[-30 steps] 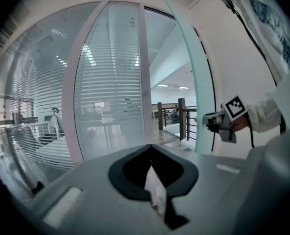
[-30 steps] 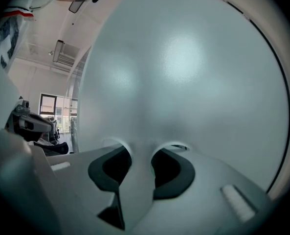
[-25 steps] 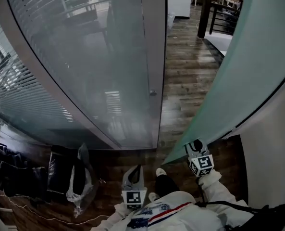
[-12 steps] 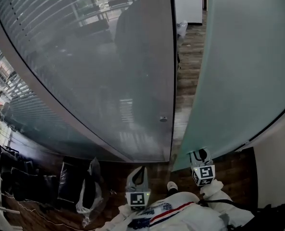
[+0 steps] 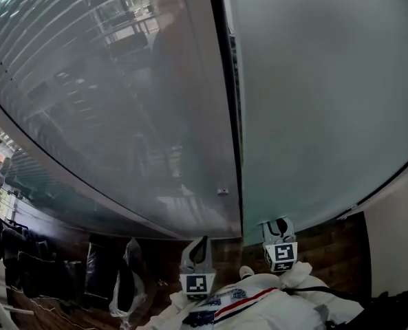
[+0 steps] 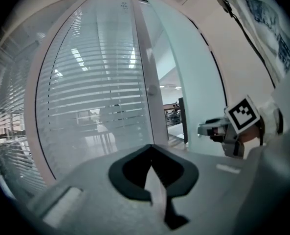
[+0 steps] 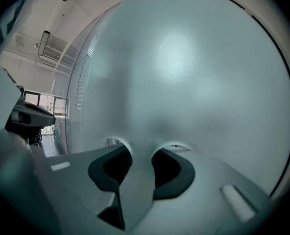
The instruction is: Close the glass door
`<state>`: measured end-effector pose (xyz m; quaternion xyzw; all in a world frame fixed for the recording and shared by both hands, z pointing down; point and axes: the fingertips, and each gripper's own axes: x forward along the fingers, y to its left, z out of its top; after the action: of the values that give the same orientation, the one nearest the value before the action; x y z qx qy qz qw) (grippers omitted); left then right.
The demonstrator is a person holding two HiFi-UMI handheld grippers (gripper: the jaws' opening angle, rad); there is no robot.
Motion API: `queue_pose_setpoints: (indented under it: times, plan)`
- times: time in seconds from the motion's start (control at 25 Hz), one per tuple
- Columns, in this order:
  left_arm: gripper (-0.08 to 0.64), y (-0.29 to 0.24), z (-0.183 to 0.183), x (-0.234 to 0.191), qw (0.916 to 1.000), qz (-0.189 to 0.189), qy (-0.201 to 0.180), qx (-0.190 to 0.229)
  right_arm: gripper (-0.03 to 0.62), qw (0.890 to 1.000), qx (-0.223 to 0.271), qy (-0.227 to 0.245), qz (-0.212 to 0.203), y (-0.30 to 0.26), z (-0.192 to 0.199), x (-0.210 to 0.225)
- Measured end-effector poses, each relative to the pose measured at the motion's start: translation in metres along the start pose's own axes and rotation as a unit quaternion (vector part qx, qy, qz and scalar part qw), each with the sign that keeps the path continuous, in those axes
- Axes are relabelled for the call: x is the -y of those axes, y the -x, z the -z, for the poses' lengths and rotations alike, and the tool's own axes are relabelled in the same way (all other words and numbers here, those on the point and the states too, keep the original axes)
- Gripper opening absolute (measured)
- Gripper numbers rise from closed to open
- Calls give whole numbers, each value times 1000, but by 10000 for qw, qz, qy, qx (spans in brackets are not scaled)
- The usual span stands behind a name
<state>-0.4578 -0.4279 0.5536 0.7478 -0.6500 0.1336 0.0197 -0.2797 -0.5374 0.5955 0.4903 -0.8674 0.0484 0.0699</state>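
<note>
Head view: the frosted glass door [image 5: 327,102] filled the right half of the frame. Only a thin dark seam [image 5: 235,115] separated its edge from the fixed glass panel [image 5: 121,115] with blinds on the left, so the door looked almost closed. At the bottom, the right tool [image 5: 278,224] met the lower part of the door. The left tool [image 5: 201,240] pointed at the base of the fixed panel, near the seam, carrying nothing. A strip of wooden floor [image 5: 341,232] showed beneath.

Left gripper view: the left tool's [image 6: 152,148] jaws were clenched together and empty. Beyond them stood the door frame post [image 6: 147,82], and a narrow opening [image 6: 173,116] showed a room behind. To the right, the other tool [image 6: 211,129] was against the door [image 6: 198,72].

Right gripper view: frosted glass [image 7: 193,82] filled the frame. The right tool's [image 7: 137,153] jaws were partly apart, grasping a pale strip of the door; whether that was a handle or the edge could not be told.

To finish well, the grasp should probably stay firm, with a steady, slowing move towards the frame. The empty tool should stay out of the closing gap so it is not pinched.
</note>
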Motion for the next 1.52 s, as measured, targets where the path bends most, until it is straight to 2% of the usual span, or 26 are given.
queue_pose_setpoints:
  times: [0.24, 0.44, 0.72, 0.88, 1.08, 1.28, 1.48, 1.52]
  plan:
    - [3, -28, -9, 7, 10000, -22, 22, 94, 120, 9997, -213, -89, -36, -18, -2, 7]
    - [3, -37, -8, 8, 9999, 101, -18, 116, 118, 9994, -324, -130, -30, -27, 3, 9]
    - [3, -53, -7, -7, 9975, 671, 103, 191, 120, 9990, -363, -205, 163, -39, -2, 9]
    - [3, -79, -8, -15, 9935, 1103, -99, 261, 120, 9986, -369, -301, 228, -56, -3, 16]
    - [2, -101, -14, -1, 9822, 1852, -126, 276, 120, 9985, -340, -311, 310, -73, -8, 32]
    - [2, -102, -22, 21, 9636, 2657, -108, 277, 120, 9980, -333, -311, 439, -77, -16, 42]
    - [2, -107, -21, 32, 9506, 3072, 348, -293, 121, 9974, -319, -298, 571, -86, -37, 55]
    - [2, -104, -25, 34, 9488, 3134, 344, -167, 121, 9975, -291, -289, 576, -83, -37, 55]
